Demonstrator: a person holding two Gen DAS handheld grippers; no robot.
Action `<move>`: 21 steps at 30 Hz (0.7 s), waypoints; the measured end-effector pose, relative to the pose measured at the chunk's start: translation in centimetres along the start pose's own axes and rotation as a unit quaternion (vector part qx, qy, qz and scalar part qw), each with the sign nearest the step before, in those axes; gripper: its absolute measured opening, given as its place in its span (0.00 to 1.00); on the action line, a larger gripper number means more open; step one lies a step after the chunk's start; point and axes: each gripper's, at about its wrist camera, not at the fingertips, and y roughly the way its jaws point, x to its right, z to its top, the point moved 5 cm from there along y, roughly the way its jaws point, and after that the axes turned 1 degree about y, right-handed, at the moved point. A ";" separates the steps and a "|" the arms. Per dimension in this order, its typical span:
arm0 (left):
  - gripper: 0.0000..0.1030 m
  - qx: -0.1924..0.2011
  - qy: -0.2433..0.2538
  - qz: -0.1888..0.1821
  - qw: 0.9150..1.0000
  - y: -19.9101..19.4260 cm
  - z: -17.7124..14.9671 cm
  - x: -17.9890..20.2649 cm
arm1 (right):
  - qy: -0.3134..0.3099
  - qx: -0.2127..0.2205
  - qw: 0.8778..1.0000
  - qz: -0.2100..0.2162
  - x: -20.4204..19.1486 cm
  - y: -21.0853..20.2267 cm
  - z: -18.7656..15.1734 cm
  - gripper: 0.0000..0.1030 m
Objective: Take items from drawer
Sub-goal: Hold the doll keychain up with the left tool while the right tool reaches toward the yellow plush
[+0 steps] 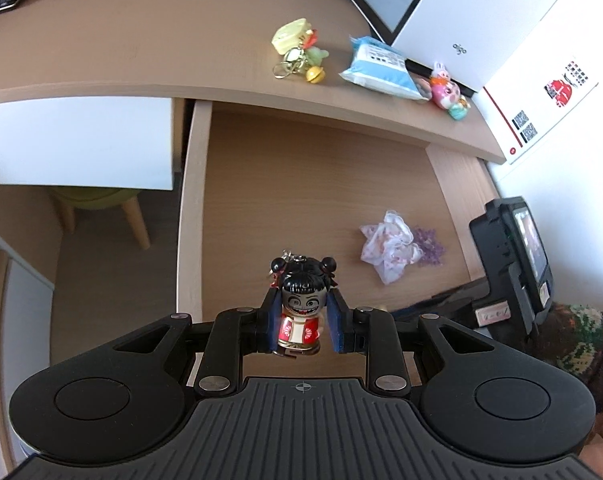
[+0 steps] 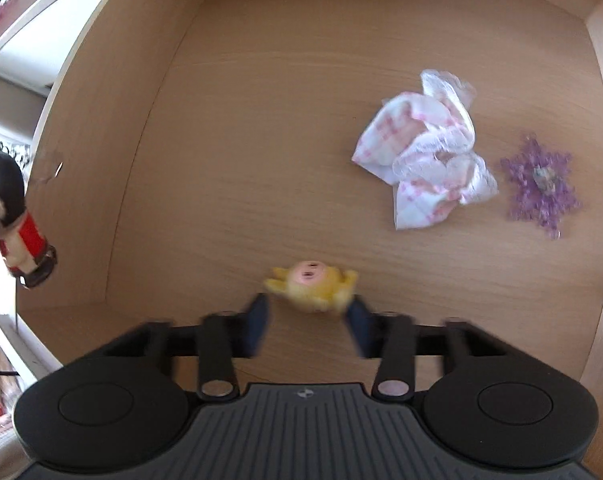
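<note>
Two grippers are at work over the open drawer [image 1: 193,208], each dealing with its own small toy. The left gripper [image 1: 303,322] is clamped on a black-haired doll keychain [image 1: 303,304], its blue pads pressing the red-robed body from both sides. That figure stands upright between the fingers, head up and away from the wrist, face turned back to the camera, its long axis running along the fingers; it appears lifted above the drawer floor.

The right gripper [image 2: 307,324] sits low inside the drawer with its jaws apart, and a yellow plush toy with a pink snout [image 2: 311,284] lies straight ahead, right at the fingertips and between them. Its body spans crosswise, arm to arm from one finger toward the other, snout pointing up. Motion blur hides whether the pads touch it yet, so the hold looks unfinished; closing squarely across that width seems the next need.

Farther ahead and to the right of that gripper lie a crumpled pink-checked wrapper [image 2: 425,152] and, just beside it, a purple bead snowflake [image 2: 539,186], both untouched.
</note>
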 end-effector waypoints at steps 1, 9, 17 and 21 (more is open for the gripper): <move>0.27 0.000 -0.001 0.000 1.000 0.0 0.0 -0.1 | -0.003 0.010 1.000 -0.003 0.0 -0.3 0.2 0.32; 0.27 -0.006 -0.003 -0.002 1.000 0.6 0.2 -0.1 | 0.010 0.106 0.994 -0.035 1.6 -3.7 1.4 0.33; 0.27 -0.023 0.013 -0.013 1.000 1.7 0.4 0.6 | 0.066 0.130 0.989 -0.037 5.1 -5.5 0.1 0.66; 0.27 -0.026 0.016 -0.014 0.999 1.9 0.7 0.8 | 0.076 0.099 0.992 -0.026 5.5 -4.3 -0.2 0.71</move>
